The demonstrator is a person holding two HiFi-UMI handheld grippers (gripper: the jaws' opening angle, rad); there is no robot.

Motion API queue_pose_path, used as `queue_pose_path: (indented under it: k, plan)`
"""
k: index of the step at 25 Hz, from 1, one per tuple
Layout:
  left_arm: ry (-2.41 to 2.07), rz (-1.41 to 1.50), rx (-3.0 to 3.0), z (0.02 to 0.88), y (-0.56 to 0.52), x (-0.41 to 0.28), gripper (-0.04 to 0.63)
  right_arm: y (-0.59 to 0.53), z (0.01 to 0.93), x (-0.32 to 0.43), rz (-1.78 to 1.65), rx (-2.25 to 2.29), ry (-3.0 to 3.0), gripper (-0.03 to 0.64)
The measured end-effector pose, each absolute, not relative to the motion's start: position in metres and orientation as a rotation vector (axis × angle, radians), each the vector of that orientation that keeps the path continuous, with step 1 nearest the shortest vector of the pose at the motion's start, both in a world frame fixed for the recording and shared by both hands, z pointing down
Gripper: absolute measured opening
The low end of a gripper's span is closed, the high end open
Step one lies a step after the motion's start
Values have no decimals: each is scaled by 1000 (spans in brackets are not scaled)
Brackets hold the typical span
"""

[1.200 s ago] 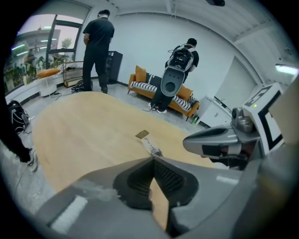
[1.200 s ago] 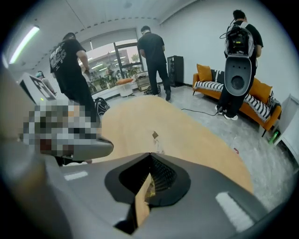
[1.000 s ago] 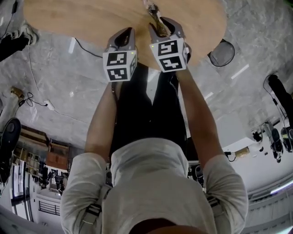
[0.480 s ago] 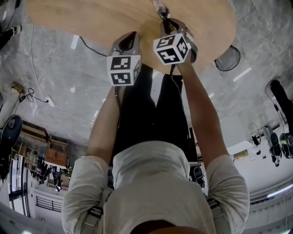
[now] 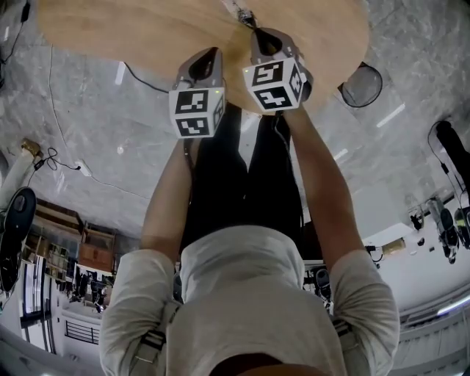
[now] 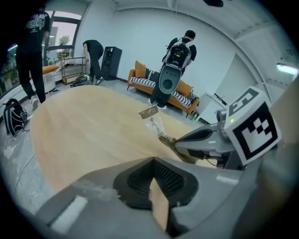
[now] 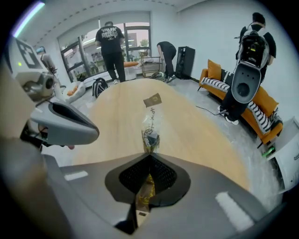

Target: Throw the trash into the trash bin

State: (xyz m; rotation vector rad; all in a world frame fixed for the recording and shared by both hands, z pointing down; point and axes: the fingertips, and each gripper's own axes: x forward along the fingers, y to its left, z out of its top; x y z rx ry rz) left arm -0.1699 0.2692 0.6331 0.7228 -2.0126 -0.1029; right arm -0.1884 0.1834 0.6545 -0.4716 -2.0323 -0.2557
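The trash is a clear plastic wrapper [image 7: 150, 125] with a brown label end, lying on the oval wooden table [image 7: 117, 112]. My right gripper [image 7: 148, 156] has just been closing its jaws and is now shut on the wrapper's near end, which shows pinched between the pads. In the head view the wrapper [image 5: 244, 16] pokes out beyond the right gripper [image 5: 257, 34]. My left gripper [image 5: 208, 59] hovers beside it over the table edge, shut with nothing in it [image 6: 153, 161]. A dark round trash bin [image 5: 362, 84] stands on the floor to the right of the table.
Several people stand beyond the table's far end near the windows [image 7: 112, 39]. A grey machine on a stand [image 7: 245, 79] and an orange sofa [image 7: 261, 105] lie to the right. A cable [image 5: 139, 77] trails on the marble floor at the left.
The right gripper's jaws, open around the wrapper a second ago, have shut on its near end. Both grippers stay in nearly the same spot over the table edge.
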Motion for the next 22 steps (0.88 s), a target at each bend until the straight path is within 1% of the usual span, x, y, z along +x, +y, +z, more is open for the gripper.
queue_pose_path:
  k: [9, 17, 22]
  plan:
    - [-2045, -67, 785, 609, 221, -151, 18, 143, 604, -160, -81, -397, -2164, 7]
    - [-2016, -26, 917, 597, 144, -113, 18, 82, 583, -108, 57, -271, -2227, 7]
    - [-1984, 22, 1023, 588, 80, -78, 18, 21, 569, -63, 141, -147, -2261, 8]
